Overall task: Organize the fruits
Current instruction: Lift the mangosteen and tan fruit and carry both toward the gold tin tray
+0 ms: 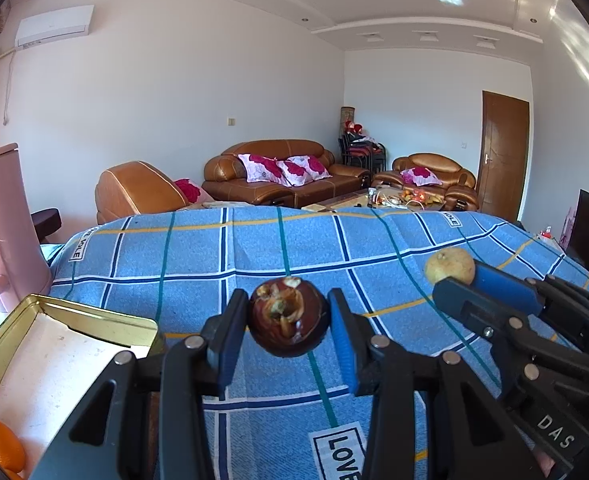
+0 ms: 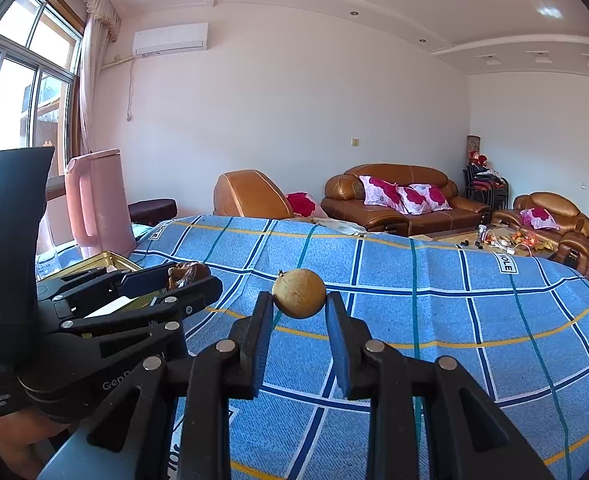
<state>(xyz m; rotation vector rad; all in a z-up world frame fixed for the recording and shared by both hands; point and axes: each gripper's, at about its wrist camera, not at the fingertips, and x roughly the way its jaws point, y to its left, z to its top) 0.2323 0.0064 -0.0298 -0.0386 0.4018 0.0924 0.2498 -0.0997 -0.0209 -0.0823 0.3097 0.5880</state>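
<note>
Left wrist view, left gripper: we see our left gripper point(image 1: 289, 320) closed on a dark brown-red fruit point(image 1: 289, 321), its blue pads pressing both sides, lifted above the blue checked cloth point(image 1: 222, 248).
Left wrist view, tin: a gold tin point(image 1: 94, 314) sits open at lower left, just beside that gripper, with an orange point(image 1: 2, 444) in its near corner.
Left wrist view, right gripper: our right gripper point(image 1: 460, 276) reaches in from the right, holding a yellow-brown round fruit point(image 1: 449, 265).
Left wrist view, jug: a pink jug point(image 1: 2, 224) stands behind the tin.
Right wrist view, right gripper: we see its pads clamped on the yellow-brown fruit, held clear of the cloth.
Right wrist view, left gripper: it lies at left, beside the tin, the dark fruit at its tips.
Right wrist view, background: brown sofas point(image 2: 402, 196) stand beyond the cloth.
</note>
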